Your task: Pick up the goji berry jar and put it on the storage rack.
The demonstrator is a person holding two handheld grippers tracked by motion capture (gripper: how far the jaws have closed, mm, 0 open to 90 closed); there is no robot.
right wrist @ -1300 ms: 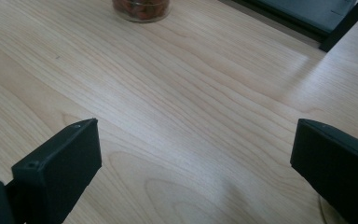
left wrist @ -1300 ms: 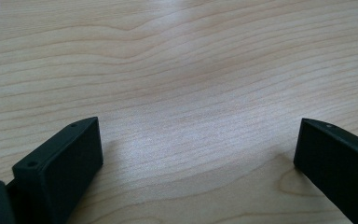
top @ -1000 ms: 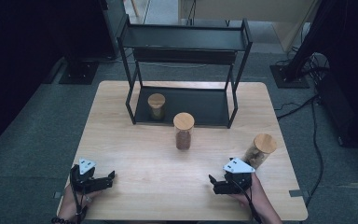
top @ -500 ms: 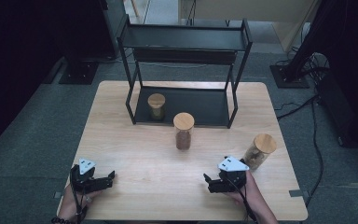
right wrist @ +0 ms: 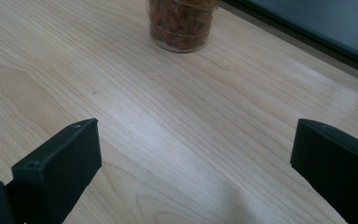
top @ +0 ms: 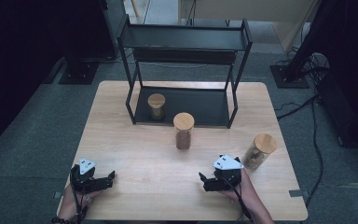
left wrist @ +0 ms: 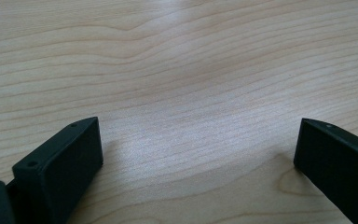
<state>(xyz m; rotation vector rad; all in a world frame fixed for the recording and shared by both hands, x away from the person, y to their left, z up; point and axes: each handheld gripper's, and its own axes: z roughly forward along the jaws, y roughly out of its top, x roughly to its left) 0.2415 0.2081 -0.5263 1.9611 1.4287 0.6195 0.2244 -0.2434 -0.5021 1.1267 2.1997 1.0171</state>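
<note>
Three cork-lidded glass jars are on the wooden table (top: 135, 154). One jar (top: 156, 106) stands on the bottom shelf of the black rack (top: 186, 46). A second jar (top: 183, 130) with reddish-brown contents stands in front of the rack, and its base (right wrist: 182, 25) is at the top of the right gripper view. A third jar (top: 259, 150) stands at the right. My right gripper (top: 204, 180) rests open just left of the third jar, its jaws wide apart over bare wood (right wrist: 191, 140). My left gripper (top: 110, 177) lies open near the front left edge, nothing between its jaws (left wrist: 196, 154).
The rack has an upper shelf (top: 182, 36) and a dark base panel (top: 200, 100) at the back of the table. Cables (top: 303, 107) run over the grey floor at the right. A dark stand base (top: 79, 72) sits on the floor at the back left.
My right gripper has slid a little to the left, away from the right-hand jar. The left gripper has stayed put.
</note>
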